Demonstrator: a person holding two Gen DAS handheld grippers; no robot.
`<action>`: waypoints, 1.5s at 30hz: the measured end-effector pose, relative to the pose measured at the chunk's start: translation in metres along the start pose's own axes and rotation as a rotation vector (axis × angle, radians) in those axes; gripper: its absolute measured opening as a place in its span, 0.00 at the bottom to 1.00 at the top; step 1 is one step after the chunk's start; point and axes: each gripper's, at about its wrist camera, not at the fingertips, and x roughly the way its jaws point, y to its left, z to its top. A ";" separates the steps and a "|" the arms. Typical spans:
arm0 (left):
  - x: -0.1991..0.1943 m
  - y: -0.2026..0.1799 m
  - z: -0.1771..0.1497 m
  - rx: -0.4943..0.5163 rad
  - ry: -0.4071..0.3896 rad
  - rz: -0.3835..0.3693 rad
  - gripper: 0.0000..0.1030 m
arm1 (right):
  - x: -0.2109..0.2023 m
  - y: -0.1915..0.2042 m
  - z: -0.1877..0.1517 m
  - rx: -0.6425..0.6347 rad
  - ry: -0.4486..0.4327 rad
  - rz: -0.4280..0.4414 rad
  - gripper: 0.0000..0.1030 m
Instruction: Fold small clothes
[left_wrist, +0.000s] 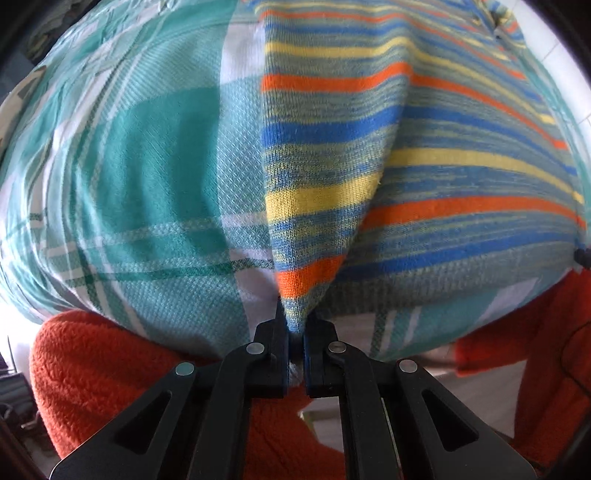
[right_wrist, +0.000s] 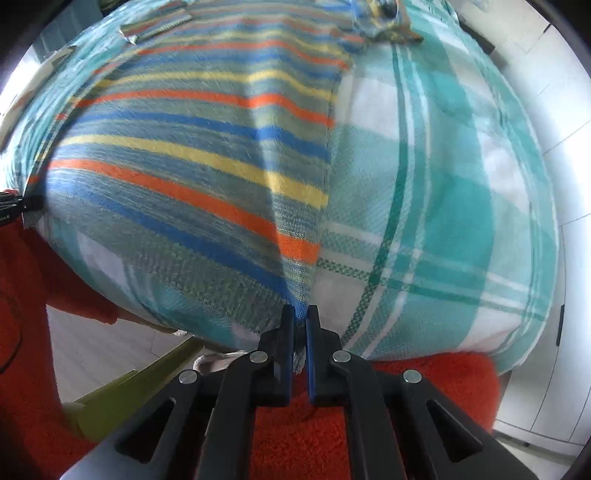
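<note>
both black tools, left tool (left_wrist: 295, 325) and right tool (right_wrist: 301, 317), each clamped on striped knit garment (left_wrist: 424, 166) corners over plaid cloth (left_wrist: 147, 166)

The left gripper (left_wrist: 295, 325) pinches a corner of the stripy top (left_wrist: 424, 155), which lies on a green checked cloth (left_wrist: 147, 166).
</note>
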 end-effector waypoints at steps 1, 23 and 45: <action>0.002 -0.004 0.004 0.000 0.005 0.003 0.03 | 0.009 -0.002 0.000 0.002 0.019 -0.002 0.04; -0.086 0.060 -0.026 -0.286 -0.232 0.014 0.80 | -0.041 -0.112 0.172 0.137 -0.395 0.161 0.69; -0.095 0.036 -0.019 -0.256 -0.219 -0.004 0.80 | -0.029 -0.352 0.198 0.531 -0.097 0.175 0.04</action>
